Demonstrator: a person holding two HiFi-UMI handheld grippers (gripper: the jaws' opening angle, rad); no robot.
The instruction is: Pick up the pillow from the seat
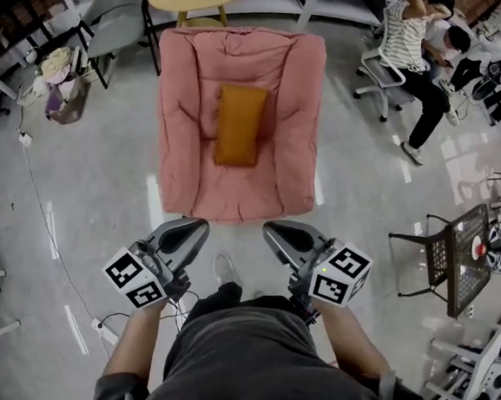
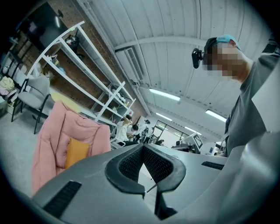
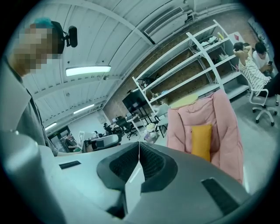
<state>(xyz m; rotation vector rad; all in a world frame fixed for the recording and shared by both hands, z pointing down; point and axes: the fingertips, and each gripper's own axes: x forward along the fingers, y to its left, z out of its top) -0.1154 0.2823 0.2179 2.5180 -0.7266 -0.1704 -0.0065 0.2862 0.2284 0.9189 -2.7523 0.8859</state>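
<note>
A: Head view first. Where's the pillow [image 1: 240, 125]?
B: It's orange and lies in the middle of the pink seat [image 1: 179, 136], long side running front to back, clear of both side edges. The left gripper [image 1: 182, 235] and right gripper [image 1: 291, 239] hang well short of the seat's front edge, over the floor [image 1: 83, 215].
A: Left gripper view?
B: Its jaws are pressed together tip to tip, with nothing between them. The pillow shows far off to the left, against the seat's back.
A: And the right gripper view?
B: Same there: pads meet, nothing pinched, pillow off to the right and well apart.
A: So which step?
B: I'd judge it's the approach, with nothing reached yet. The next move calls for stepping up to the front edge, spreading the jaws, and closing on the pillow's near end or its long sides
</note>
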